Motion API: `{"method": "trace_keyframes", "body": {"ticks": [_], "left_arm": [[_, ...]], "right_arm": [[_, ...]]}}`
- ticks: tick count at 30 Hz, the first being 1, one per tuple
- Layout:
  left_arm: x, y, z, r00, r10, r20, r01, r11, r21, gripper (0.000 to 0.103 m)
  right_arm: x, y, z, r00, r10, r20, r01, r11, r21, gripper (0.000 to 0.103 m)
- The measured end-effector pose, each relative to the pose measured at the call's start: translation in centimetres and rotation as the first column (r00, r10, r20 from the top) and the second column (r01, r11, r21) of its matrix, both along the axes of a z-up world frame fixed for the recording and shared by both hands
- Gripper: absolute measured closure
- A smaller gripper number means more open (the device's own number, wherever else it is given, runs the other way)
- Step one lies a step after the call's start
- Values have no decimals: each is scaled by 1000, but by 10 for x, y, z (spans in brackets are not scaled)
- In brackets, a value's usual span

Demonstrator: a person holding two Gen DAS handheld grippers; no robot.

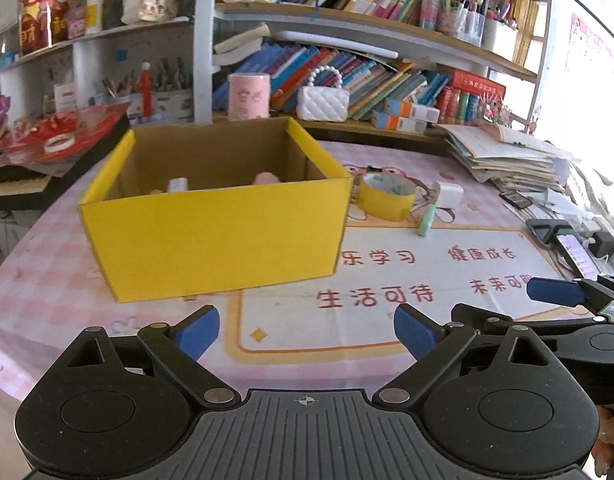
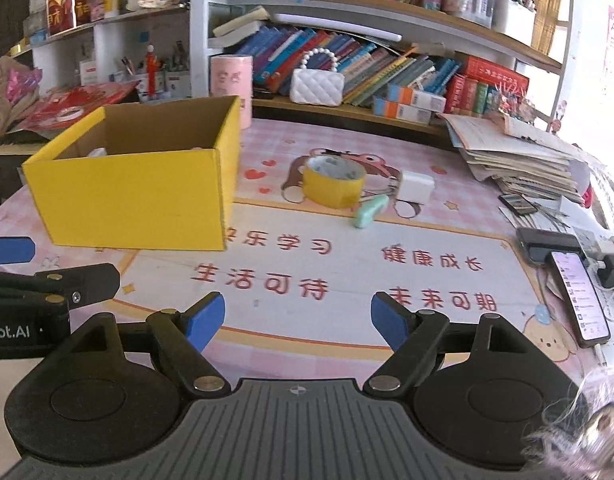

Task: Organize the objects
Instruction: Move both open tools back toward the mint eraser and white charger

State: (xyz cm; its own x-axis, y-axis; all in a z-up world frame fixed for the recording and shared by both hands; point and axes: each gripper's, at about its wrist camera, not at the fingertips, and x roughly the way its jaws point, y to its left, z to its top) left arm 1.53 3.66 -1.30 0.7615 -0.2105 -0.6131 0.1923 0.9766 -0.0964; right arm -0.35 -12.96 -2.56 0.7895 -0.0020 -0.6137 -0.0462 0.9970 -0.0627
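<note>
- The left gripper (image 1: 307, 330) points forward and downward, its two blue-padded fingers (image 1: 199, 330) spread wide with nothing between them.
- The right gripper (image 2: 298, 320) sits beside it at a like downward tilt, its jaws apart and empty.
- In the left wrist view, one blue fingertip of the right gripper shows at the right edge.
- A bit of a hand (image 1: 611, 436) shows at the lower right.

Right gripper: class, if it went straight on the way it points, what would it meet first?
Probably the bare printed pink table mat; further along stands the yellow roll of tape. The right gripper holds nothing.
</note>
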Motion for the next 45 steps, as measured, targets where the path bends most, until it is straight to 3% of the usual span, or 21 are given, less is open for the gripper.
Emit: {"method": "trace_keyframes", "body": {"ticks": [20, 27, 35, 45], "left_arm": [[72, -112, -17, 990, -124, -73, 124, 992, -5, 7], [102, -142, -22, 990, -112, -87, 112, 994, -14, 7], [135, -174, -28, 994, -98, -48, 100, 994, 39, 9], [196, -213, -52, 990, -97, -100, 105, 992, 76, 48]], "right_arm": [[60, -115, -14, 989, -130, -67, 130, 991, -8, 23], [90, -150, -17, 987, -144, -73, 144, 990, -2, 22], [131, -186, -15, 988, -149, -43, 150, 988, 31, 22], [186, -202, -9, 995, -104, -8, 105, 991, 79, 22]]}}
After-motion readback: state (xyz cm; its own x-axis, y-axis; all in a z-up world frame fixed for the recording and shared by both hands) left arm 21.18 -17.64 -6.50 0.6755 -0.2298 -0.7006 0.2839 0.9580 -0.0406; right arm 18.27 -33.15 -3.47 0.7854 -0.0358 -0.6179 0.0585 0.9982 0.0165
